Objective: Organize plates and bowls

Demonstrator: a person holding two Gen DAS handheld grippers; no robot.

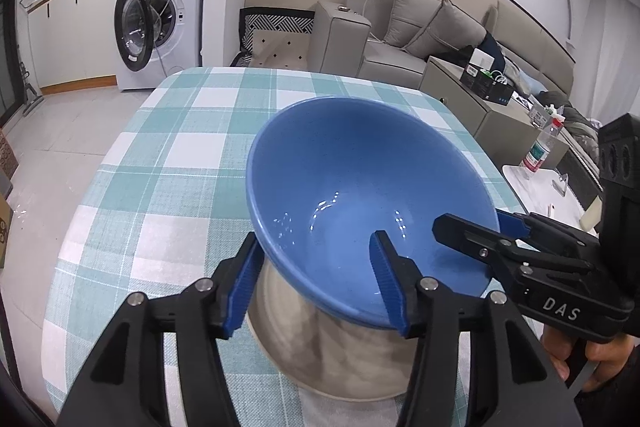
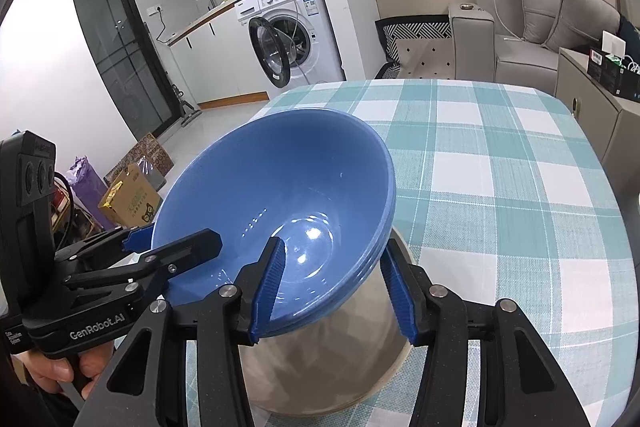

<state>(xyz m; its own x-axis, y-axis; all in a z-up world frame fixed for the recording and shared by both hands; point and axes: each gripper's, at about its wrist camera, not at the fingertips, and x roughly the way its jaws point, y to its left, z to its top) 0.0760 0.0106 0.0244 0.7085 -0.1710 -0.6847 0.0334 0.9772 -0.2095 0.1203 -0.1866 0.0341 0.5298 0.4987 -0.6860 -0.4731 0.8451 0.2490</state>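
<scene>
— Since the blue bowl (image 1: 360, 167) is what matters, where does it sit?
— Nested on top of a pale bowl (image 1: 320, 355), which stands on the checked tablecloth (image 1: 180, 155) near the table's front edge.
— And the left claw (image 1: 316, 237)?
— Partly open, gripping nothing. It straddles the near rim, with one finger inside the blue bowl and the other just outside the wall.
— The right claw (image 2: 332, 247)?
— Much the same: parted, astride the rim further round, with one finger in the hollow and one outside, pads not pressing. A hand (image 1: 580, 359) holds its handle.
— Anything beyond the table?
— A washing machine (image 1: 160, 7) with its door open, and a grey sofa (image 1: 420, 27) along the wall.
</scene>
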